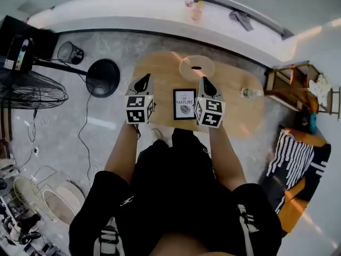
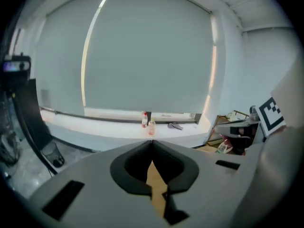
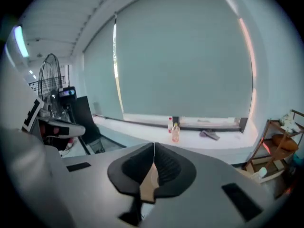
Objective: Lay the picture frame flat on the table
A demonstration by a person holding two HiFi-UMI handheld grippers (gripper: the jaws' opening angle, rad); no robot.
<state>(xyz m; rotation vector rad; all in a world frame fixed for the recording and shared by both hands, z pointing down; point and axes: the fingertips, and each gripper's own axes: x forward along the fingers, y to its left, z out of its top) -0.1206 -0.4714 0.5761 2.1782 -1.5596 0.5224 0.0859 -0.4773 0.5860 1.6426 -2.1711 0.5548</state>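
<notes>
The picture frame is black with a white print, and its face shows upward near the front edge of the oval wooden table; I cannot tell if it lies fully flat. My left gripper hovers just left of it, apart from it, jaws shut and empty. My right gripper hovers just right of it, also shut on nothing. The left gripper view shows the left gripper pointing level at the window, as the right gripper view does the right gripper. Neither gripper view shows the frame.
A pale round plate lies on the table behind the frame, and a bottle lies at its right end. A fan, a black round stand base and a wire bin stand left. A wooden shelf stands right.
</notes>
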